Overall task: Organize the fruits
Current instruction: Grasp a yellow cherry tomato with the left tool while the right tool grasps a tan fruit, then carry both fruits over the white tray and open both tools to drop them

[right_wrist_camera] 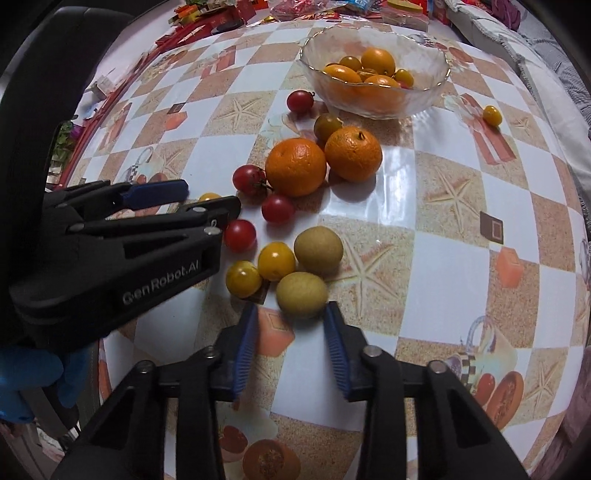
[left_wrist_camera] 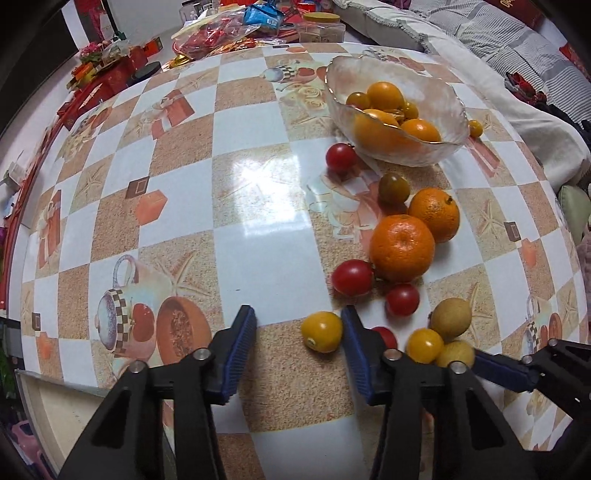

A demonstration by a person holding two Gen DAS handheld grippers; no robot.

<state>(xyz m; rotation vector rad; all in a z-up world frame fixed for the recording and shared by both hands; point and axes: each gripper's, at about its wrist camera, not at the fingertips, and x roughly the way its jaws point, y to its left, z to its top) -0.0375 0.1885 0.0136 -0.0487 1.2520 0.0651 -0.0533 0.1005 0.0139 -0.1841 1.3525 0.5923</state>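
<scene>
A glass bowl (left_wrist_camera: 448,98) (right_wrist_camera: 436,61) holds several oranges and small tomatoes. Two oranges (left_wrist_camera: 402,247) (right_wrist_camera: 295,171), red cherry tomatoes (left_wrist_camera: 352,277) (right_wrist_camera: 240,235), yellow tomatoes (left_wrist_camera: 322,331) (right_wrist_camera: 276,260) and two tan longans (left_wrist_camera: 450,318) (right_wrist_camera: 302,294) lie loose on the table. My left gripper (left_wrist_camera: 299,321) is open, with a yellow tomato just inside its right finger. My right gripper (right_wrist_camera: 291,314) is open, its fingertips either side of the near longan. The left gripper (right_wrist_camera: 207,195) also shows in the right wrist view.
The table has a checkered cloth (left_wrist_camera: 258,184). Red boxes and snack bags (left_wrist_camera: 221,33) crowd its far edge. A stray yellow tomato (right_wrist_camera: 492,115) lies right of the bowl. Bedding (left_wrist_camera: 498,44) lies beyond the table at the right.
</scene>
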